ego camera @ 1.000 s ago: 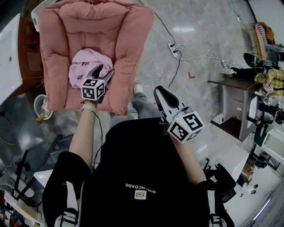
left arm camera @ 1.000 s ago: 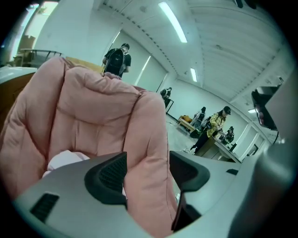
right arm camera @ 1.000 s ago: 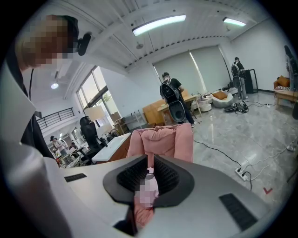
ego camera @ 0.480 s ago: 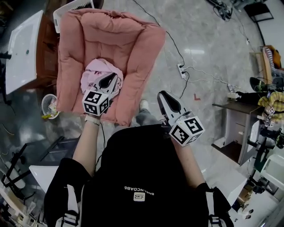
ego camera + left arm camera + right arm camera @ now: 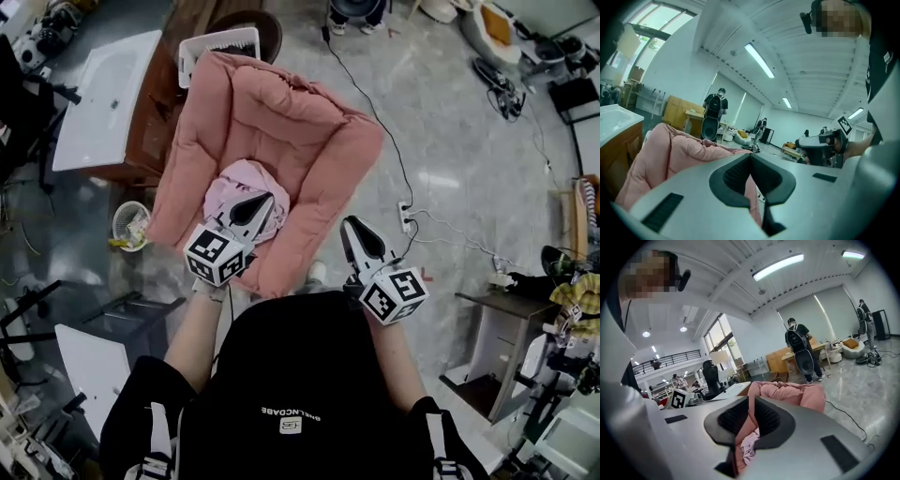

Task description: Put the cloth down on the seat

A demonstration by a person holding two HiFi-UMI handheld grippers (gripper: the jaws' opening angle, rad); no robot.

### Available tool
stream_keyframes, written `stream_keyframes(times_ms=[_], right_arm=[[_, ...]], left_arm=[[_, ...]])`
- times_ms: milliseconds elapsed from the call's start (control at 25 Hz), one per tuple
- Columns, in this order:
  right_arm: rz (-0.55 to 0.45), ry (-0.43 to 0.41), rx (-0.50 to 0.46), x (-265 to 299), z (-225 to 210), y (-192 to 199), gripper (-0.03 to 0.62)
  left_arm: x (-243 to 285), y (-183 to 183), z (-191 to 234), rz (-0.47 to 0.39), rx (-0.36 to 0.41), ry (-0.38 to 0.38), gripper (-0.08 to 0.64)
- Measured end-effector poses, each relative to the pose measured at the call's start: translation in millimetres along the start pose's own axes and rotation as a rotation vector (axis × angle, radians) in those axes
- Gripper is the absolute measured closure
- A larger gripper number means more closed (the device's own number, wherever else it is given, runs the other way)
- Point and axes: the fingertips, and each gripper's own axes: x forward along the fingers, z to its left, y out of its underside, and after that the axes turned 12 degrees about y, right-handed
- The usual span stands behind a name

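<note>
The light pink cloth (image 5: 232, 184) lies crumpled on the salmon padded seat (image 5: 291, 122), near its front edge. My left gripper (image 5: 261, 199) hovers over the cloth's near side with its jaws shut and nothing between them; in the left gripper view (image 5: 751, 157) only the seat's cushion (image 5: 670, 145) shows past the tips. My right gripper (image 5: 354, 223) is off the seat's front right corner, shut and empty. Past its closed tips (image 5: 751, 398) I see the seat (image 5: 787, 392) and a bit of the cloth (image 5: 749, 444).
A white tabletop (image 5: 103, 98) stands left of the seat, a white basket (image 5: 220, 42) behind it and a small bin (image 5: 129, 225) at its left front. A cable and power strip (image 5: 405, 211) lie on the floor to the right. A person (image 5: 801, 350) stands beyond.
The left jaws went from wide open over the cloth to shut, with nothing in them. The cloth stays on the seat. The head view has shifted, so the seat sits further right.
</note>
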Motion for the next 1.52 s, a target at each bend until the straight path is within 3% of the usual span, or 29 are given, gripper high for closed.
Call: stream_keyframes(times_ms=[440, 720, 1240, 1520], right_arm=[[-0.029, -0.192, -0.091, 35.9, 46.9, -28.7, 0.534], [-0.033, -0.310, -0.123, 48.9, 82.5, -35.4, 0.534], [0.007, -0.520, -0.182, 60.4, 151.5, -24.0, 0.534], [0.022, -0.590, -0.228, 57.6, 176.9, -15.2, 0.535]], left_arm=[[-60.4, -51.5, -13.4, -0.084, 0.050, -0.167, 0.546], [-102.2, -65.5, -29.0, -0.129, 0.081, -0.279, 0.546], [-194.5, -52.2, -31.7, -0.237, 0.030, -0.580, 0.546], [-216.2, -46.1, -41.3, -0.267, 0.025, -0.627, 0.545]])
